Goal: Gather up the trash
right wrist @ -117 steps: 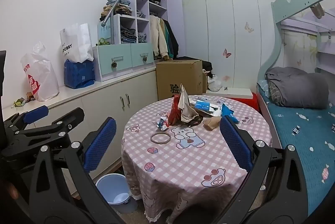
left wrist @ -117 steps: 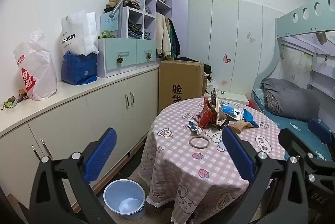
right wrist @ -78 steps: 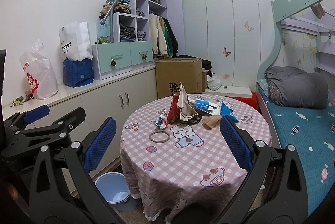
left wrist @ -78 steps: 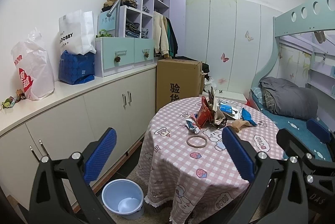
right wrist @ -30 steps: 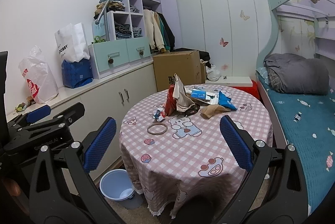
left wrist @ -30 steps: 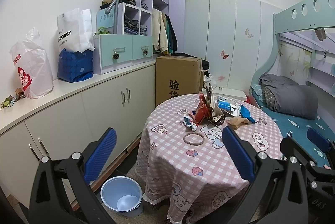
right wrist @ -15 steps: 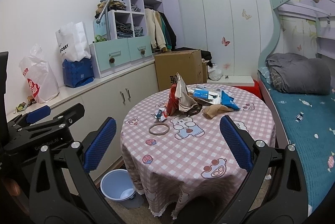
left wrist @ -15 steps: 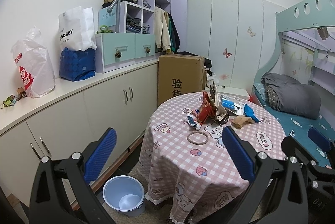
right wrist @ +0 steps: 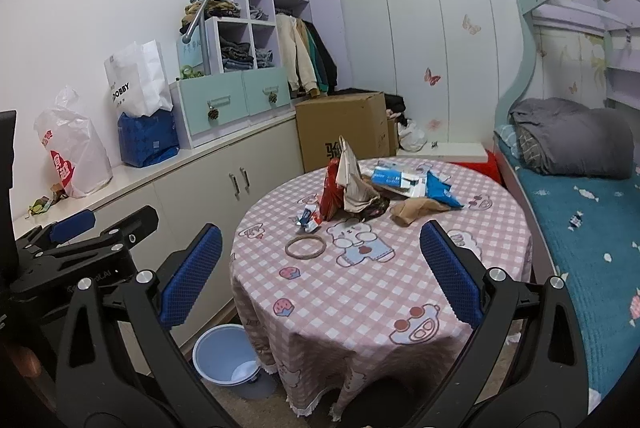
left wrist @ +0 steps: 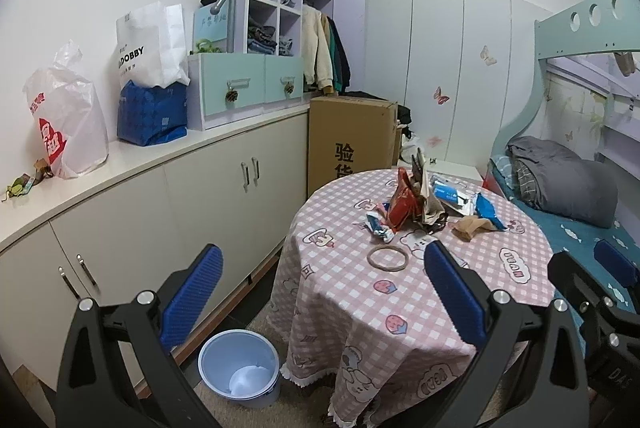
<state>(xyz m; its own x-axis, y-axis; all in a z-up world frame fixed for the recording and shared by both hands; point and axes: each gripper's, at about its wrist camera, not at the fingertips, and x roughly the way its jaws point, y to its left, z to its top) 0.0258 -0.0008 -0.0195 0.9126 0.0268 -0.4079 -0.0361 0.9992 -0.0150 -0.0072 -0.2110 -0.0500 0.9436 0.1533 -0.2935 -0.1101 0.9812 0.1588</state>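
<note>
Blue-padded, our left gripper [left wrist: 320,292] and right gripper [right wrist: 318,274] hover side by side, level, short of the round table [right wrist: 400,292]. Wrappers [right wrist: 352,187] are heaped at its far middle — a pale blue bin [left wrist: 239,368] stands on the floor beside it. Both sets of fingers are spread wide, holding nothing.
</note>
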